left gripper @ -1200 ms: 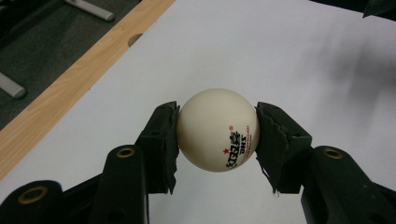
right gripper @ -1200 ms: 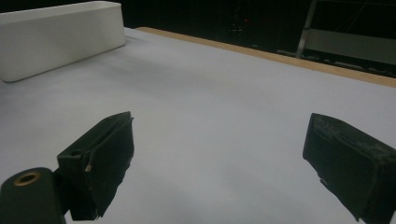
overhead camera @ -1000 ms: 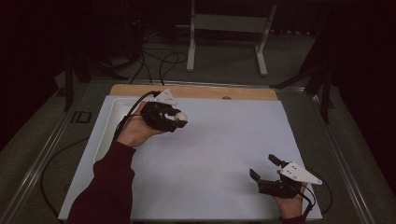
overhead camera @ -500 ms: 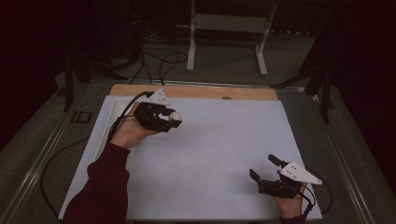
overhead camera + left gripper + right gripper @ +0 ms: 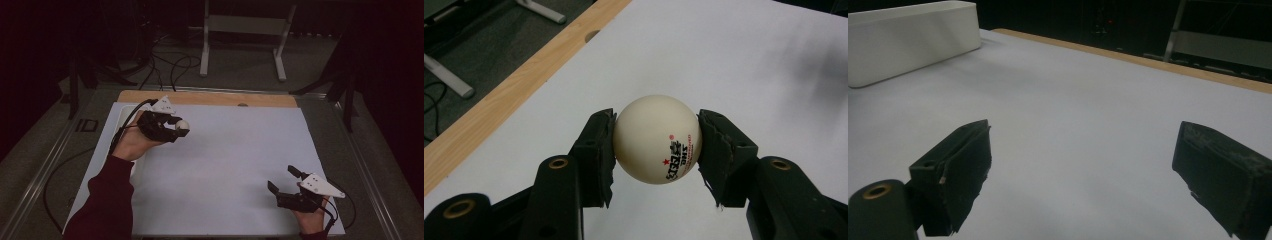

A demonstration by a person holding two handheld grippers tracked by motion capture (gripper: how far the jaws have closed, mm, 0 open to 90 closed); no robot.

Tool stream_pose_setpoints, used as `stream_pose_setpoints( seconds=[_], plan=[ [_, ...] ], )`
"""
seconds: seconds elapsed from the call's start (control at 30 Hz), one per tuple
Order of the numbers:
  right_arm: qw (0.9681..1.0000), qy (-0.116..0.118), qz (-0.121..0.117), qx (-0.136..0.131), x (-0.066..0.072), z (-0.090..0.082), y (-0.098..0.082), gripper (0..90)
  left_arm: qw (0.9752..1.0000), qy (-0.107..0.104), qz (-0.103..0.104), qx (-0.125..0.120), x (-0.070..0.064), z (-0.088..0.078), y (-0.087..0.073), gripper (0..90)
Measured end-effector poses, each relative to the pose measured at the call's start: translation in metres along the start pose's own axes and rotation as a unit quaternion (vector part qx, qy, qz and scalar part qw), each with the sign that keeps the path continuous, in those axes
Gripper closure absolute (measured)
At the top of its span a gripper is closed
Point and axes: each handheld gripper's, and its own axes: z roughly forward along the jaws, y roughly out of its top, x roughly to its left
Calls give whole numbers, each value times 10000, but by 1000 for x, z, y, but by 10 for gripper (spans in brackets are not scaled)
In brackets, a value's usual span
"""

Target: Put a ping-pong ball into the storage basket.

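Left gripper view: ball (image 5: 656,138), red star, black characters.

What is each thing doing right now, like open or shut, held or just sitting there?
Left gripper: shut on the ball.
Ball: held between the fingers, off the table.
Right gripper: open, nothing in it.
White tray: sitting on the white table, contents hidden.

The ball (image 5: 657,139) sits between the left gripper (image 5: 176,129) jaws, above the table (image 5: 225,150).
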Motion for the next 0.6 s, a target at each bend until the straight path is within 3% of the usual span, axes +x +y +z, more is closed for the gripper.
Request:
stream_pose_setpoints(
  seconds=[0.6],
  plan=[
    [10000,-1,0,3,0,0,0,85,10000,45,-58,1,3,-7,-13,517]
  ],
)
